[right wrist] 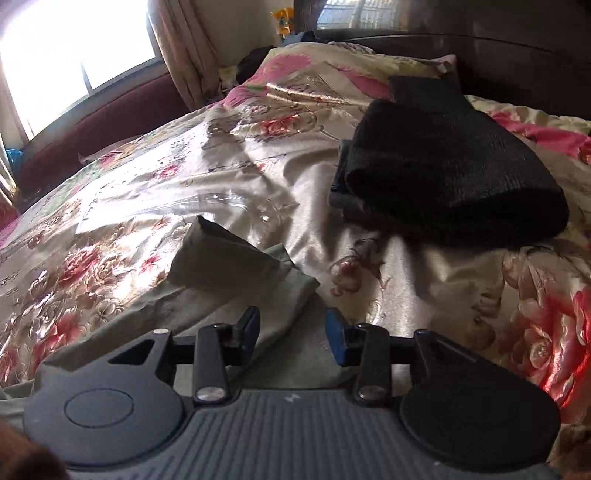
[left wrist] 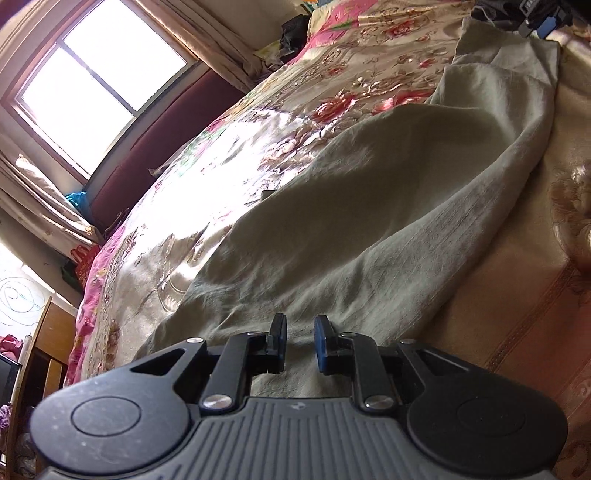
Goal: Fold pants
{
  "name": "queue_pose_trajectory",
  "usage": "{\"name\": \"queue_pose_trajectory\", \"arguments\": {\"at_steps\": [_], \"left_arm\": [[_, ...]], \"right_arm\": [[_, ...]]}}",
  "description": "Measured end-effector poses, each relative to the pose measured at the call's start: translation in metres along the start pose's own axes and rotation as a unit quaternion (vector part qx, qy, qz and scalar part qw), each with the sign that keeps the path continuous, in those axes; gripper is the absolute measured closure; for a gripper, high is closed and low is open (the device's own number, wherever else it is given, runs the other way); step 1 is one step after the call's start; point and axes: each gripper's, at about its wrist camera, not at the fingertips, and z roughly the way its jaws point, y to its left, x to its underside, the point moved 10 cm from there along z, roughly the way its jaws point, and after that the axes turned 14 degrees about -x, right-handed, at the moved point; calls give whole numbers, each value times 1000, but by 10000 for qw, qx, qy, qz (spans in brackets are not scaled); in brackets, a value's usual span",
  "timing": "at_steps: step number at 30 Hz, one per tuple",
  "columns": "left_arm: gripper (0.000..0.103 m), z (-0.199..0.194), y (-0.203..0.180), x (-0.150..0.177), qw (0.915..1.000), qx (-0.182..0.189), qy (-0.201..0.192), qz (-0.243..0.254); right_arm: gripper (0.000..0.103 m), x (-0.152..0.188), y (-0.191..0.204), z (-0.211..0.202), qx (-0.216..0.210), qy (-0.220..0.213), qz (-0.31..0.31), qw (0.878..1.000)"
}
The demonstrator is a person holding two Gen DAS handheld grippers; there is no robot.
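Our left gripper (left wrist: 300,341) hovers low over the pants (left wrist: 369,229), its jaws narrowly parted with nothing between them. Our right gripper (right wrist: 292,334) has jaws set wider, also holding nothing, poised above a hem end of the pants (right wrist: 236,273) where one corner is turned up.

The pale green pants lie stretched along the bed (left wrist: 517,295), near its side edge, on a shiny floral cover. In the left view the far end reaches the other gripper (left wrist: 535,14). Folded black clothes (right wrist: 454,177) sit beyond, toward the headboard.

The step seems to be taking hold of both ends. To do it well, we should pinch every layer at each end, flatten the upturned corner first, and lift both ends evenly so the slick cover does not drag along.
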Motion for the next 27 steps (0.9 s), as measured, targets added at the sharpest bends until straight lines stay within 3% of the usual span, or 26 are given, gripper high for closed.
{"name": "queue_pose_trajectory", "arguments": {"at_steps": [4,7,9,10,12,18,20,22,24,27], "left_arm": [[68,-10,-4,-13,9993,165,-197,-275],[68,-15,-16,-19,9991,258,-275,-197],[68,-18,-21,-22,9991,251,-330,-115],[68,-18,-23,-23,9990,255,-340,-111],[68,-19,-23,-26,9989,288,-332,-168],[68,-20,-24,-31,9983,363,-400,-202],[68,-19,-27,-30,9984,357,-408,-182],[68,-19,-29,-29,9984,363,-384,-222],[68,-19,-30,-29,9985,333,-404,-183],[68,-21,-31,-30,9985,342,-415,-128]], "right_arm": [[61,1,3,3,-447,35,386,9983],[63,-2,6,18,-493,105,494,9975],[79,-3,2,29,-531,146,689,9961],[102,-4,-1,32,-538,165,839,9949],[101,-6,-9,28,-729,105,1425,9870],[101,-9,-14,-34,-1165,-535,2173,9677],[101,6,-24,-40,-1130,-496,2438,9619],[101,22,-37,-31,-776,-265,2439,9663],[101,29,-47,-25,-851,-187,2786,9565],[95,22,-49,-24,-866,-123,2810,9557]]}}
